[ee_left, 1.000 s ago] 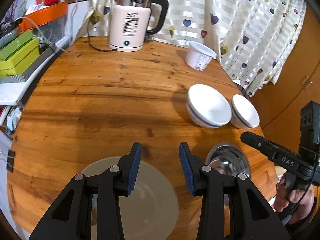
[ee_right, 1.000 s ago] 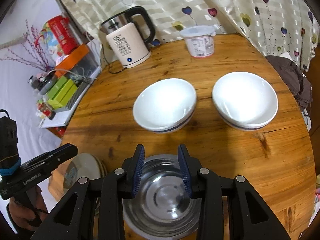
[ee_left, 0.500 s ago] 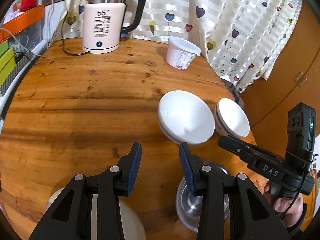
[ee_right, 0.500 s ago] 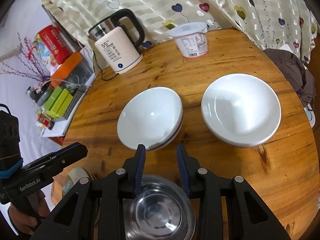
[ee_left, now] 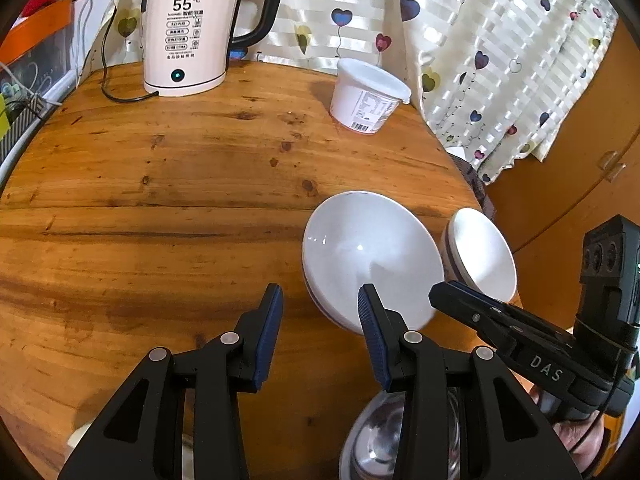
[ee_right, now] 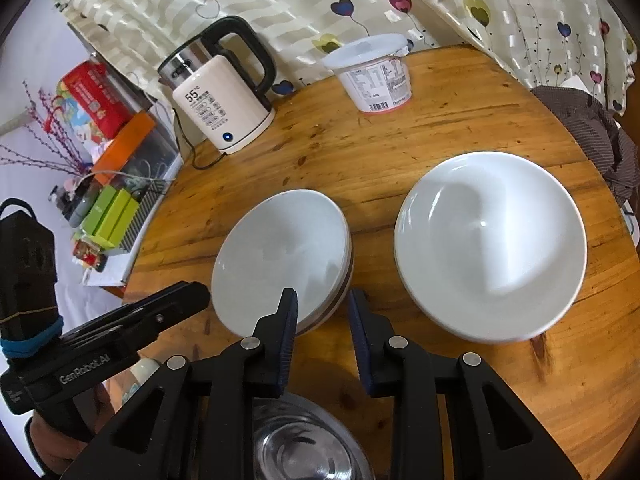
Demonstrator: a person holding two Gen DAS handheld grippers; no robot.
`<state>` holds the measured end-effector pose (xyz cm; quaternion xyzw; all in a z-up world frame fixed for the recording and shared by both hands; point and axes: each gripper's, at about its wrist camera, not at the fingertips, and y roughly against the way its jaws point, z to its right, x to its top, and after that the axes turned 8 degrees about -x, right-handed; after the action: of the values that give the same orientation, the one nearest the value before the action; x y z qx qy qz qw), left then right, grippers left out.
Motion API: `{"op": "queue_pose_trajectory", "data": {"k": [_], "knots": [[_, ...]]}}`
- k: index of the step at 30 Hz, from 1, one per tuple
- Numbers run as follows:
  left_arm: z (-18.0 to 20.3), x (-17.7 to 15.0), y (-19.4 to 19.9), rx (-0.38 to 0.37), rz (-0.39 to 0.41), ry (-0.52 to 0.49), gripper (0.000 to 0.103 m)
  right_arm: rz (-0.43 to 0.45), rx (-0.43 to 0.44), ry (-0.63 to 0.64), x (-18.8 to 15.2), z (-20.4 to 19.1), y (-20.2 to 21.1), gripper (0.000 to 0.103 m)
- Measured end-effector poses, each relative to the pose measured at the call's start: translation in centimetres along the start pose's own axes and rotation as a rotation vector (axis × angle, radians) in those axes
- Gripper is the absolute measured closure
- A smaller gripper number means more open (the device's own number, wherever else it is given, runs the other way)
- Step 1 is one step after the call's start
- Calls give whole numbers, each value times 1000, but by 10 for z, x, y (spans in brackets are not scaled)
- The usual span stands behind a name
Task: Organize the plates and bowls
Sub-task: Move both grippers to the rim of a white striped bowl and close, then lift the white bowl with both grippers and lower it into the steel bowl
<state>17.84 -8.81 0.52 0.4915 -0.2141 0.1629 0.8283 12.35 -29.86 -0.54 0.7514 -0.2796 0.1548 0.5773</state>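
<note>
The near bowl (ee_right: pixel 282 256) is sitting on the table (ee_right: pixel 460 120), just beside the far bowl (ee_right: pixel 490 244) and not touching it. My right tongs (ee_right: pixel 322 312) are straddling its near rim, jaws apart and empty. My left tongs (ee_left: pixel 318 330) are hanging apart, gripping nothing. I judge the grip wants one pad inside the rim, one outside, closing squarely before lifting. The steel bowl (ee_right: pixel 304 444) is lying beneath.

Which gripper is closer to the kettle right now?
Left. The left gripper faces the kettle across bare table; the right gripper sits farther back, behind a white bowl.
</note>
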Motion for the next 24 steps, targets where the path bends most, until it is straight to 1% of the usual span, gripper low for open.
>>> {"op": "queue_pose_trajectory", "data": {"k": [7, 9, 10, 14, 24], "knots": [[-3, 7, -15, 4, -17, 9, 63, -10, 2, -6, 5, 3, -10, 78], [-3, 7, -19, 4, -23, 11, 67, -14, 2, -8, 6, 4, -12, 78], [-3, 8, -21, 3, -27, 11, 68, -15, 2, -8, 7, 5, -14, 80], [-3, 8, -27, -2, -38, 12, 72, -17, 2, -2, 8, 3, -16, 81], [-1, 8, -33, -1, -41, 0, 72, -6, -48, 44, 8, -5, -16, 82]]}}
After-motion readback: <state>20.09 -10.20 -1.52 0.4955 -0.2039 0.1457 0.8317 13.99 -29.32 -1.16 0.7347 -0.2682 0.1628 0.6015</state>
